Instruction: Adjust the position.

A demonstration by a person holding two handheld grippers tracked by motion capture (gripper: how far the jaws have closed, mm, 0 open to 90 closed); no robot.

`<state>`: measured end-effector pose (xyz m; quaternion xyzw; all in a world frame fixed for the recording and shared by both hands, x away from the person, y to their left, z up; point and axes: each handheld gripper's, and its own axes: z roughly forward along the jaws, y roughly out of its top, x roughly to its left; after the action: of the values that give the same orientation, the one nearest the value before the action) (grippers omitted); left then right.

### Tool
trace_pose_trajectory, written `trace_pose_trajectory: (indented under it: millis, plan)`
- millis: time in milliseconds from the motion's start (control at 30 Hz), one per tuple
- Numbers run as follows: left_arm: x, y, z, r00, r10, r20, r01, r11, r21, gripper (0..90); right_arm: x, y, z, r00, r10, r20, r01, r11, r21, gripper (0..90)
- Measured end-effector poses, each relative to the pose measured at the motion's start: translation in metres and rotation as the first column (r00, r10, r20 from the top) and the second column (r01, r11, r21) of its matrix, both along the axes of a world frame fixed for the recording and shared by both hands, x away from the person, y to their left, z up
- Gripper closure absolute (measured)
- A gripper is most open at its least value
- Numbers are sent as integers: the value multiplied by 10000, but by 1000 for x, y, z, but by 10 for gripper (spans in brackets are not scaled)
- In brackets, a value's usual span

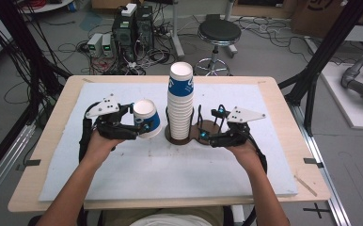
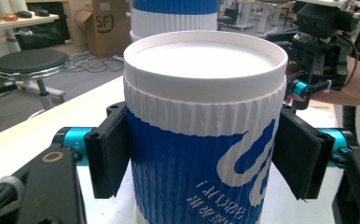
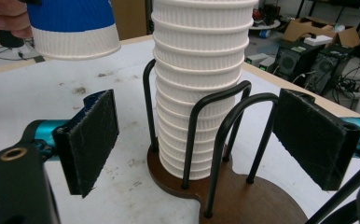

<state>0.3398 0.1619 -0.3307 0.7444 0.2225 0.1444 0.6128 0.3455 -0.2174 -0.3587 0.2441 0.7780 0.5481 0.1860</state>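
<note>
A blue and white paper cup (image 1: 147, 115) (image 2: 201, 93) hangs above the table, left of the stack, with its base toward the left gripper's camera. My left gripper (image 1: 139, 127) (image 2: 201, 158) is shut on it, one pad pressing each side. A tall stack of paper cups (image 1: 180, 101) (image 3: 197, 93) stands in a brown wooden holder (image 1: 203, 134) (image 3: 252, 200) with black wire loops (image 3: 225, 121). My right gripper (image 1: 211, 125) (image 3: 201, 140) is open just right of the stack, its pads either side of the wire loops without touching them. The held cup (image 3: 73, 28) shows at upper left in the right gripper view.
A white mat (image 1: 123, 174) covers most of the wooden table (image 1: 52, 141). Beyond the far edge stand a black stool (image 1: 218, 33) and computer boxes (image 1: 130, 28) among cables. Black frame posts (image 1: 320, 61) rise at both sides.
</note>
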Motion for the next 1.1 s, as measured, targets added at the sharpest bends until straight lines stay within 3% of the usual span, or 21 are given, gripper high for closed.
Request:
trace_pose_trajectory:
  millis: [100, 233, 333, 367, 400, 467, 667, 967, 1100]
  plan:
    - [-3, -3, 1, 9997, -226, -31, 226, 9997, -116, 273, -1, 0, 0, 9999, 133, -51, -133, 9999, 46, 145]
    - [-8, -10, 2, 9986, -529, -50, 528, 9985, -171, 273, -5, 5, 1, 9970, 751, -179, -743, 9964, 405, 146]
    - [-10, -15, 3, 9963, -856, -62, 854, 9959, -283, 273, -7, 11, 2, 9904, 1308, -439, -1279, 9898, 633, 146]
    - [-11, -16, 3, 9954, -952, -84, 949, 9949, -338, 273, -8, 15, 2, 9819, 1779, -643, -1729, 9819, 769, 146]
    - [-11, -18, 4, 9942, -1073, -98, 1068, 9935, -382, 273, -8, 15, 2, 9819, 1779, -643, -1729, 9819, 769, 146]
    - [-12, -21, 4, 9915, -1295, -108, 1290, 9908, -418, 273, -10, 22, 1, 9715, 2250, -750, -2195, 9728, 740, 145]
    - [-16, -32, 3, 9818, -1896, -69, 1891, 9810, -433, 273, -13, 34, 1, 9583, 2751, -768, -2677, 9589, 941, 145]
    - [-23, -46, 3, 9727, -2320, 22, 2320, 9725, -213, 273, -19, 52, -1, 9412, 3316, -656, -3276, 9426, 644, 146]
    - [-25, -50, 3, 9672, -2538, 107, 2540, 9671, -166, 273, -21, 58, -3, 9280, 3662, -684, -3609, 9293, 787, 146]
